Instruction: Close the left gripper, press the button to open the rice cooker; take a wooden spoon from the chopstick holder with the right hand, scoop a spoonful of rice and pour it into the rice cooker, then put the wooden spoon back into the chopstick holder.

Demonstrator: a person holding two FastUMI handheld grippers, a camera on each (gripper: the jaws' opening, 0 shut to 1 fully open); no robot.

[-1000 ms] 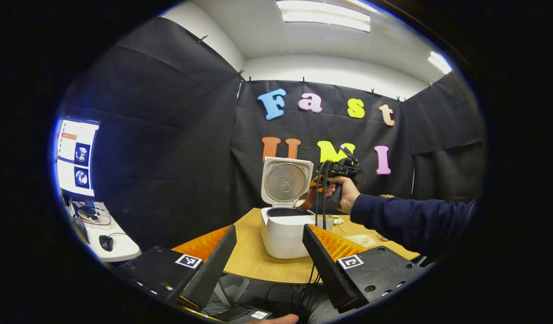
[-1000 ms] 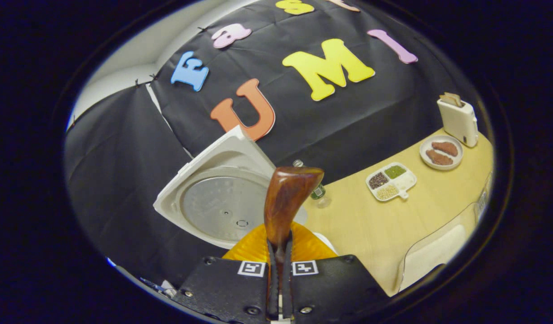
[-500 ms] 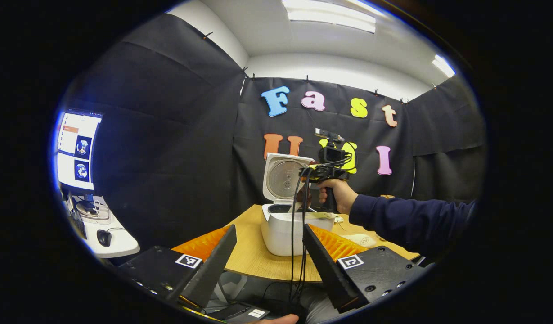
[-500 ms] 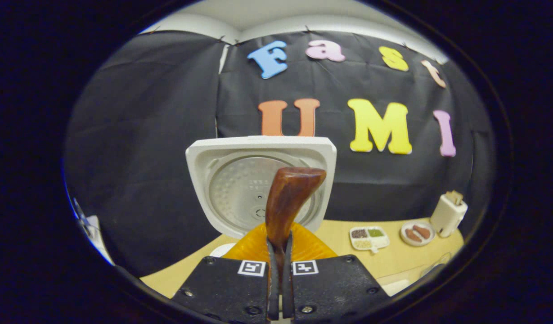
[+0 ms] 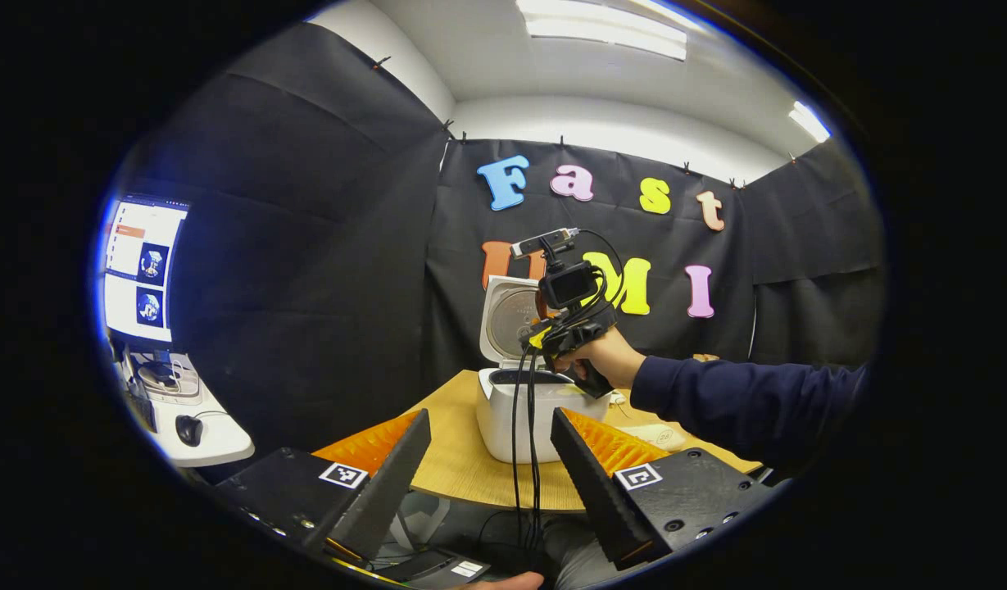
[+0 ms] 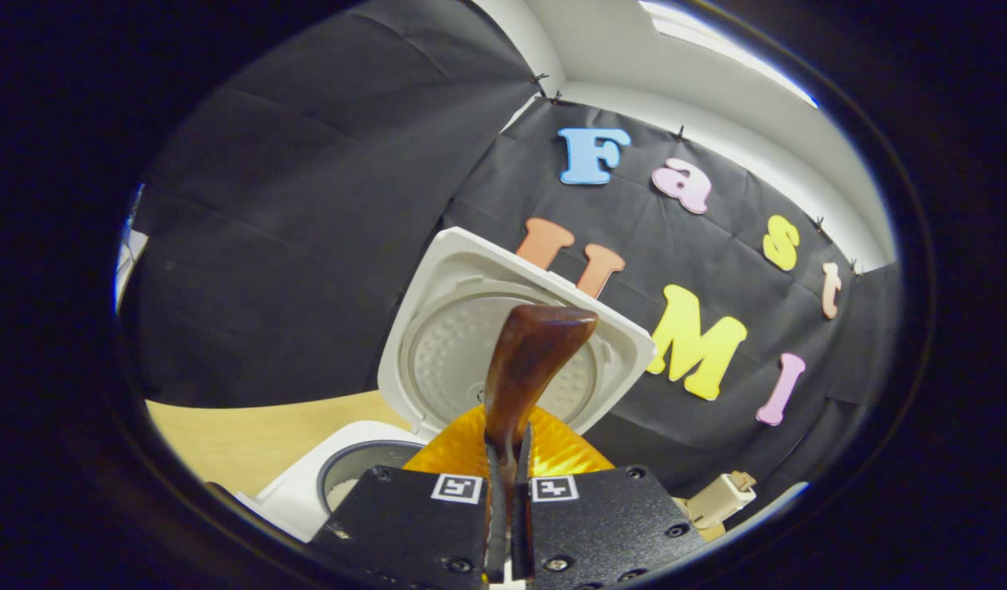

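Note:
The white rice cooker (image 5: 519, 414) stands on the wooden table (image 5: 458, 467) with its lid (image 5: 507, 315) swung up. A hand in a dark blue sleeve (image 5: 732, 401) holds my right gripper (image 5: 569, 315) tilted above the cooker's opening. In the right gripper view, my right gripper (image 6: 507, 459) is shut on the handle of the brown wooden spoon (image 6: 528, 360), whose bowl stands in front of the raised lid (image 6: 470, 328). The cooker's pot (image 6: 351, 483) lies below at the left, with some white rice in it. My left gripper (image 5: 491, 418) is open, held back before the table's near edge.
Black cables (image 5: 523, 442) hang from the right gripper in front of the cooker. A monitor (image 5: 138, 270) and a side desk with a mouse (image 5: 190, 430) stand at the far left. A pale toaster (image 6: 720, 496) sits at the lower right of the right gripper view.
The right gripper has rolled over the cooker with the spoon, from tilted one way, through level, to tilted the other way. The cooker's pot has come into its view. The left gripper has stayed put.

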